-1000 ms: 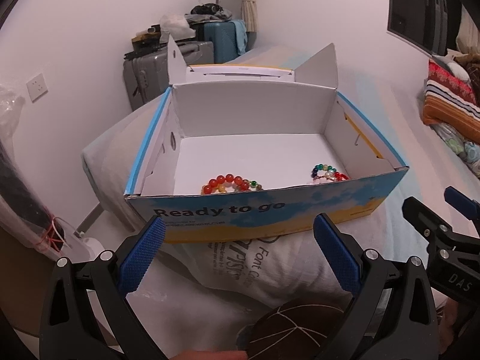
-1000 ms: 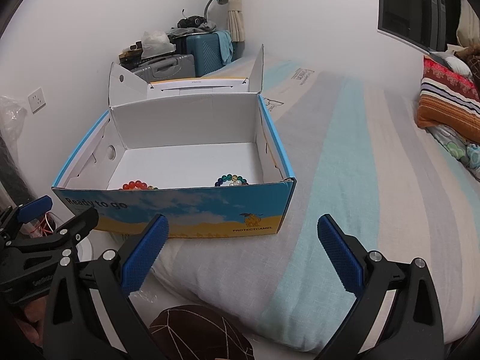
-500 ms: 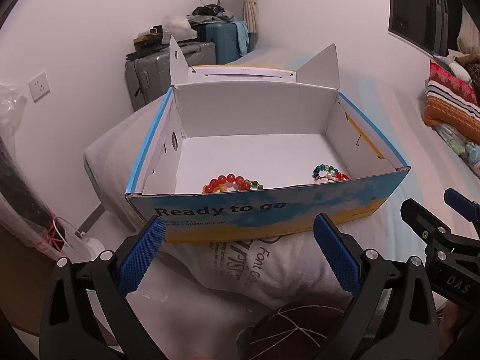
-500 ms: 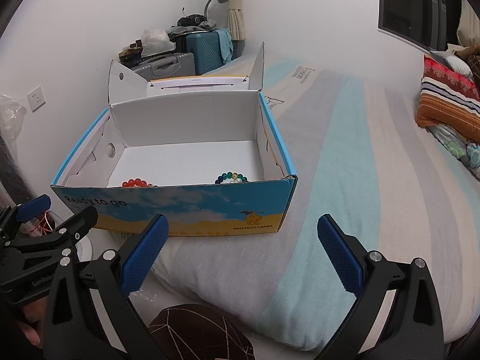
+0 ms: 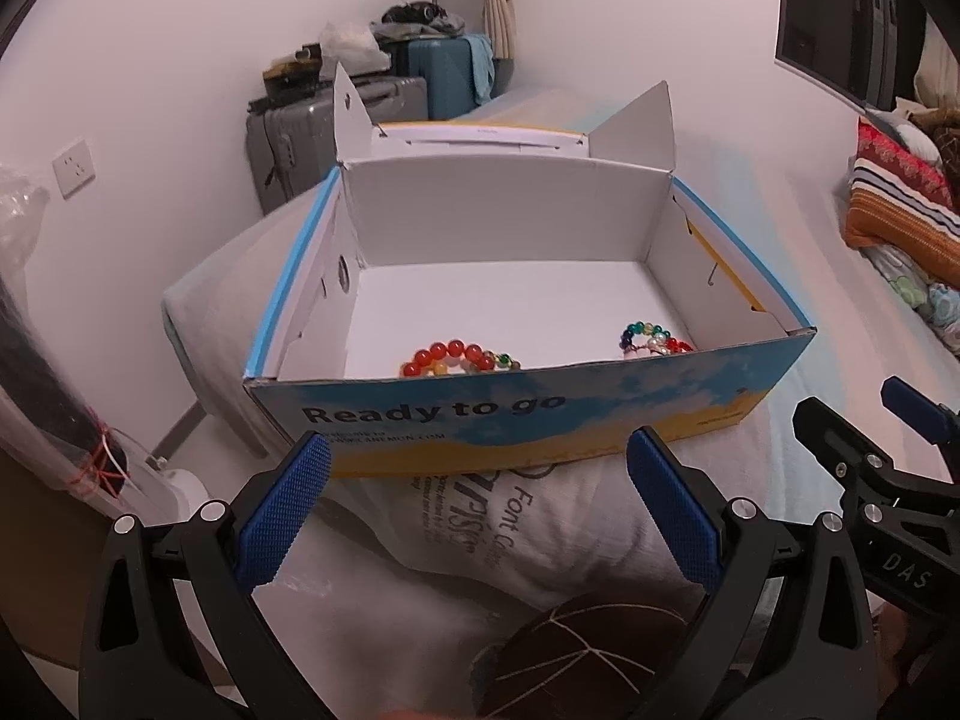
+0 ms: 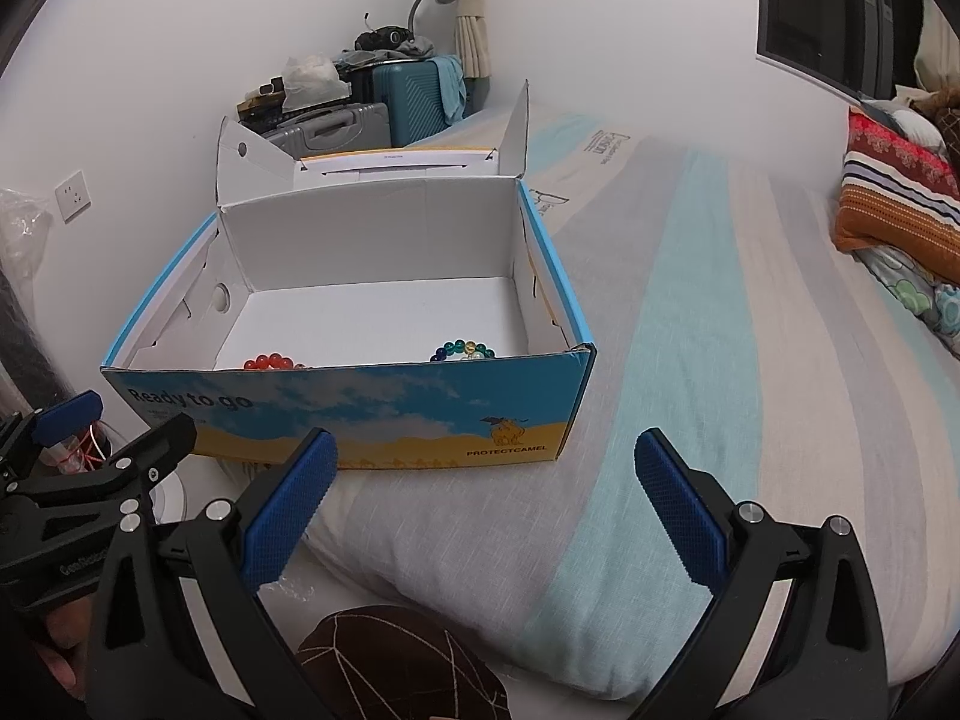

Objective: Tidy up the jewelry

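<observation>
Two bead bracelets lie on the white floor of the open cardboard box (image 5: 600, 414), both close against its near wall. The red-orange bracelet (image 5: 459, 358) sits toward the box's near-left part and the multicolored bracelet (image 5: 654, 339) toward its near-right corner, the two well apart from each other. From my right wrist camera the near wall hides most of each, so I see only the top beads of the red-orange one (image 6: 271, 362) and the green and blue beads of the other (image 6: 462, 351).

The box (image 6: 384, 414) rests on a pillow (image 5: 480, 534) at the left edge of the striped bed (image 6: 708, 360), its lid folded back behind it.

My left gripper (image 5: 480, 504) hangs short of the box's near wall with its blue pads spread wide and nothing between them. My right gripper (image 6: 486, 498) is also spread wide and empty, held over the bedding just in front of the box's near-right corner. Each gripper shows at the side of the other's view.

Beyond the box, a grey suitcase (image 5: 300, 138) and a teal suitcase (image 6: 414, 99) stand against the wall.
</observation>
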### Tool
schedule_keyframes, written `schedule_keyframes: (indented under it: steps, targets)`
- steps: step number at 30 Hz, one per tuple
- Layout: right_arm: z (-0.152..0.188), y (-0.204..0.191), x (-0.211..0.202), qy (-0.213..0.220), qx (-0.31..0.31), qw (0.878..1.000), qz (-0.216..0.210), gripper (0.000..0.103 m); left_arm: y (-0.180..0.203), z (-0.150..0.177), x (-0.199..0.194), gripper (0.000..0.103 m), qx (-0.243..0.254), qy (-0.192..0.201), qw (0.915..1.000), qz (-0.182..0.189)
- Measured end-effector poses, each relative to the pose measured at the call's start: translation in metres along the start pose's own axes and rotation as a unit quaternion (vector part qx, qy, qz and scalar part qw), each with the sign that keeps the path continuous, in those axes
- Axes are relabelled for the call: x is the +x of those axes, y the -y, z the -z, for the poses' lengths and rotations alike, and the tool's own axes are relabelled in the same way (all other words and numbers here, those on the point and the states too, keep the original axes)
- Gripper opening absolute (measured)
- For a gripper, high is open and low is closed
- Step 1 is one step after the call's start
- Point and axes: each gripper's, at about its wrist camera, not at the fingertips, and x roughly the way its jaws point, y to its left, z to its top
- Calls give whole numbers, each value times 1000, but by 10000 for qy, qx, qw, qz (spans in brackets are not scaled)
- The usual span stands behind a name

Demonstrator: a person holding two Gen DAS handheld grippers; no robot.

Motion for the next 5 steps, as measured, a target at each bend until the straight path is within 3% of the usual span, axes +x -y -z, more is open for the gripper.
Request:
schedule_keyframes:
  steps: [5]
  targets:
    - [0, 0, 0, 0, 5, 10000, 5, 95, 3, 1, -2, 97, 65, 23, 10000, 3]
